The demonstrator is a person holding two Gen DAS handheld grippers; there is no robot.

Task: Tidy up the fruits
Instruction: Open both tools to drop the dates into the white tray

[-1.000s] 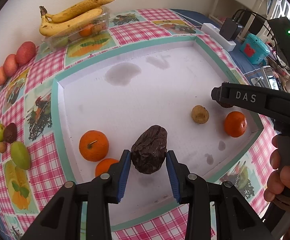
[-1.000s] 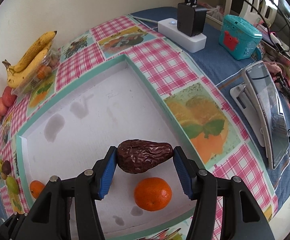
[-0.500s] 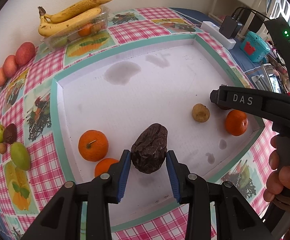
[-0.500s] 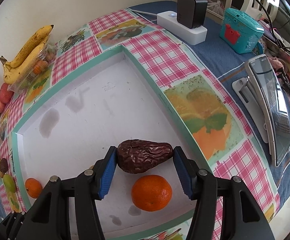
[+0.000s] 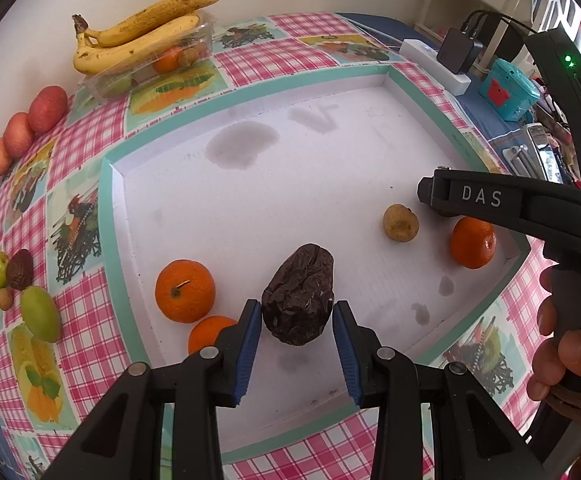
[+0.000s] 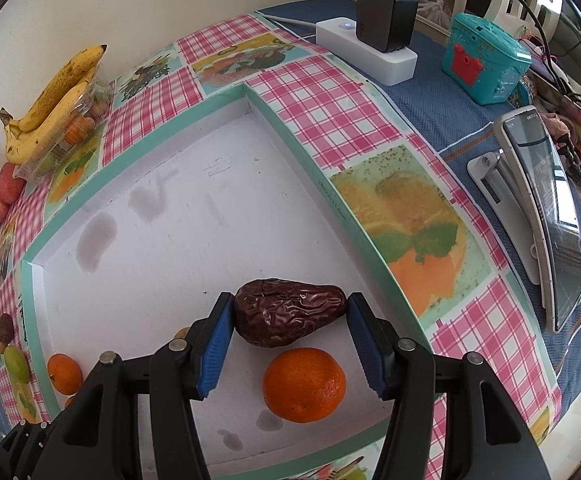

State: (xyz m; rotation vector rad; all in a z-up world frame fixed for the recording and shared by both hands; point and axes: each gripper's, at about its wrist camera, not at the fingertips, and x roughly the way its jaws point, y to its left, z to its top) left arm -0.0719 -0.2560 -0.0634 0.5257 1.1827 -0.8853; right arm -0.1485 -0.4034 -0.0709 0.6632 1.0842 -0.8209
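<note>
In the left wrist view my left gripper (image 5: 296,308) is shut on a dark wrinkled fruit (image 5: 298,292), held just above the white tray with a teal rim (image 5: 106,216). Two oranges (image 5: 184,290) (image 5: 208,332) lie to its left. A small brown fruit (image 5: 400,222) and another orange (image 5: 472,242) lie to the right, under a finger of the other gripper. In the right wrist view my right gripper (image 6: 290,304) is shut lengthwise on a second dark wrinkled fruit (image 6: 290,312), above an orange (image 6: 304,384) near the tray's corner.
Bananas (image 5: 142,36) rest on a clear punnet at the back. Red fruits (image 5: 46,108) and green fruits (image 5: 40,314) lie on the checked cloth at left. A power strip with charger (image 6: 370,52), a teal box (image 6: 486,56) and a tablet on a stand (image 6: 546,216) stand at right.
</note>
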